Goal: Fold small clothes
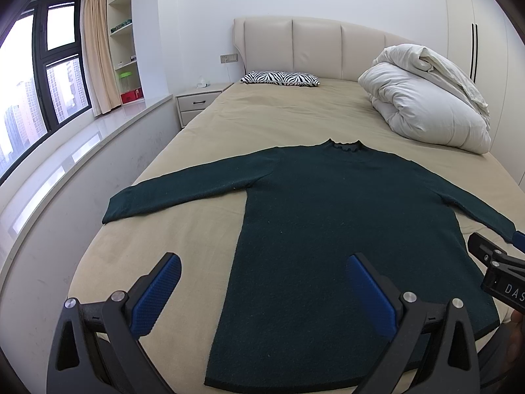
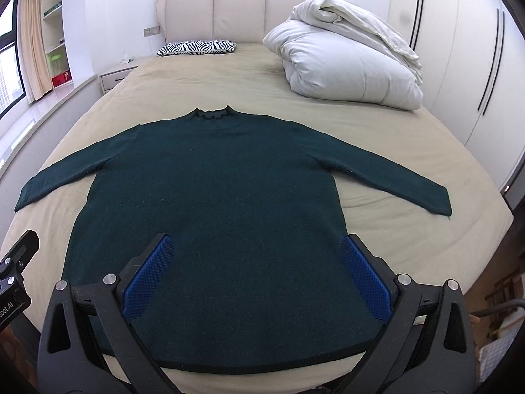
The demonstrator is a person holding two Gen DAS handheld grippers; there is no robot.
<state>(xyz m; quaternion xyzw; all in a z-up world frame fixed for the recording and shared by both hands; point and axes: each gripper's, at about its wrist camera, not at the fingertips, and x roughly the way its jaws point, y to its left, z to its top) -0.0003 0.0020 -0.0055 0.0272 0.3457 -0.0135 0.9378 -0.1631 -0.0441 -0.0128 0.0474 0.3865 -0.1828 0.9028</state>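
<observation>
A dark green long-sleeved sweater (image 1: 328, 216) (image 2: 213, 197) lies flat on the bed, collar toward the headboard, both sleeves spread out sideways. My left gripper (image 1: 262, 261) hovers open over the sweater's lower left edge, one blue pad over the sheet, the other over the knit. In the right wrist view my right gripper (image 2: 256, 243) stands open above the lower body of the sweater, nothing between its fingers. The right gripper's body also shows at the far right of the left wrist view, next to the right sleeve's cuff (image 1: 505, 229).
The beige bed sheet (image 2: 393, 229) carries a rolled white duvet (image 2: 347, 62) at the back right and a zebra-print pillow (image 2: 197, 47) by the headboard. A nightstand (image 1: 197, 101) and window ledge (image 1: 65, 164) run along the left. Wardrobe doors (image 2: 475, 65) stand right.
</observation>
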